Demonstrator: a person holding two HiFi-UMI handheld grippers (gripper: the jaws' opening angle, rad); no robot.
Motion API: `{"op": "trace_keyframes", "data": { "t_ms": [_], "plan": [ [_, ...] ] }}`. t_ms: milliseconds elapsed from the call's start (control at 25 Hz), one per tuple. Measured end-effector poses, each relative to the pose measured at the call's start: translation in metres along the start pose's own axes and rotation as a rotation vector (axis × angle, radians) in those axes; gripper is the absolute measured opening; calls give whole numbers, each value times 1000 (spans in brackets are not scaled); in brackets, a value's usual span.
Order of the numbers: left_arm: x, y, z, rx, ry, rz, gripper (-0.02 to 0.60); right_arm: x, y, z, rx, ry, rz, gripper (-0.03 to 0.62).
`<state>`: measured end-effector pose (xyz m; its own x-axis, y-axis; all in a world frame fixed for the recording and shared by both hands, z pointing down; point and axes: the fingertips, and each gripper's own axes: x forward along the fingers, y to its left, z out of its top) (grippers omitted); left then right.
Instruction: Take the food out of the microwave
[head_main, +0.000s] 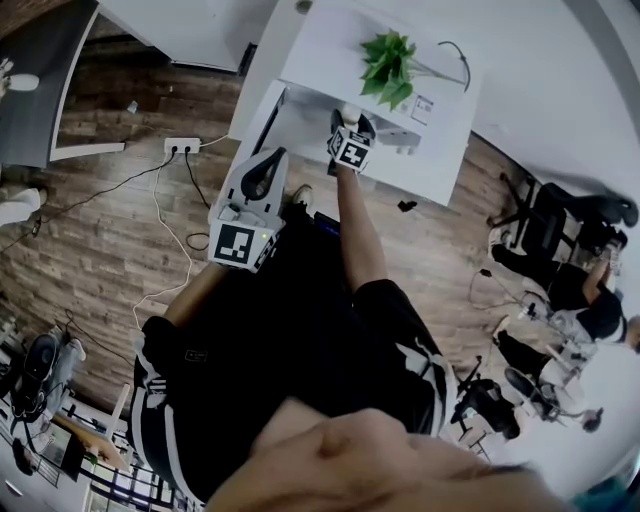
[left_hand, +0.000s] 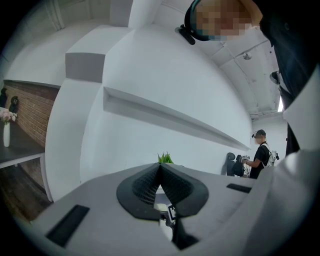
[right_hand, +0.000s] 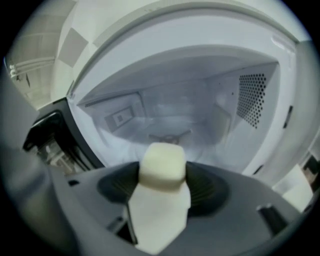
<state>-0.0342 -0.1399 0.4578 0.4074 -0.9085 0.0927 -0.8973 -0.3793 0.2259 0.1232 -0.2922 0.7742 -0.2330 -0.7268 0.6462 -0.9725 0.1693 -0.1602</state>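
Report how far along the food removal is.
Done: the microwave door is open. In hand: the right gripper is shut on the pale food block at the mouth of the cavity. Remaining: carry it clear and set it down. The left gripper is shut, empty.

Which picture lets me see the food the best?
The right gripper view: the pale food block fills the middle, clamped in the right gripper before the open microwave. The head view shows only a tiny pale bit; the left gripper view shows none clearly.
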Motion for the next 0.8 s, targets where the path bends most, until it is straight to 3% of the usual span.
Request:
{"op": "trace_keyframes", "data": {
  "t_ms": [800],
  "plan": [
    [-4, -15, -2, 28, -22, -69, 31, -66, -6, -12, 92, -51, 17, 304]
  ]
}}
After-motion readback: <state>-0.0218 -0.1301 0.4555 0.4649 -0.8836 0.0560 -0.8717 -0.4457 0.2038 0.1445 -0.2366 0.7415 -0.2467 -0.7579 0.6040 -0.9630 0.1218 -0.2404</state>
